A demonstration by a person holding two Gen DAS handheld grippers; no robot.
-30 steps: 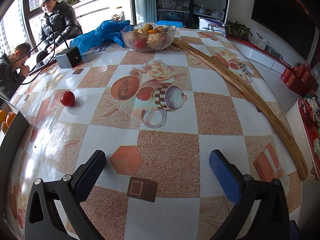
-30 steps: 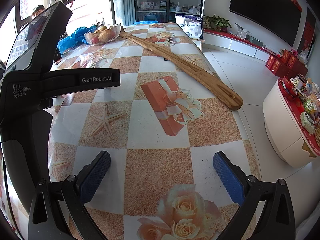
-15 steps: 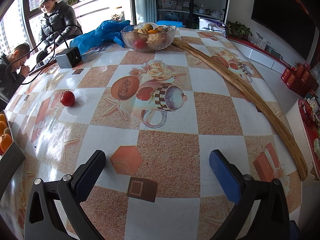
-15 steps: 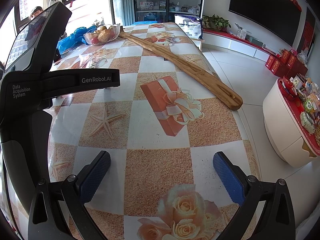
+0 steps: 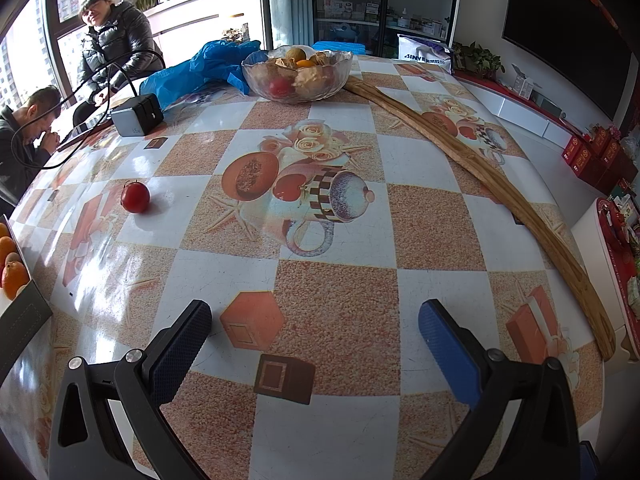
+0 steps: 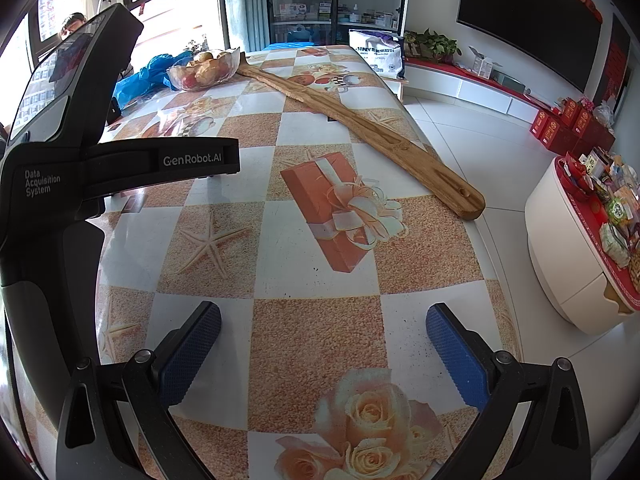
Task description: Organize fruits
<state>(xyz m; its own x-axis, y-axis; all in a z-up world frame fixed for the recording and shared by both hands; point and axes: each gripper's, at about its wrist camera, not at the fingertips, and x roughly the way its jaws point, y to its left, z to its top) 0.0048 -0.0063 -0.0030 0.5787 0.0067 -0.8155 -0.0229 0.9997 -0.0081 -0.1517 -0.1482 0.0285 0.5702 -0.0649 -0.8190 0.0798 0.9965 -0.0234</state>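
A red apple [image 5: 135, 197] lies alone on the patterned table, left of centre in the left wrist view. At the far end stands a glass bowl [image 5: 297, 73] holding several fruits; the right wrist view shows the same glass bowl [image 6: 203, 71] far off at upper left. Oranges [image 5: 10, 268] sit in a dark box at the left edge. My left gripper [image 5: 314, 330] is open over the near table, well short of the apple, nothing between its fingers. My right gripper [image 6: 323, 334] is open too and holds nothing, near the table's right side.
A long wooden board [image 5: 486, 174] runs along the table's right side. A blue plastic bag [image 5: 200, 68] and a small black box with cable [image 5: 138, 114] lie at the far left. Two people sit beyond the left edge. The left gripper's body [image 6: 60, 168] fills the right view's left.
The dark box with oranges at the left edge has shifted down and outward in the left wrist view. Both grippers stay still and open.
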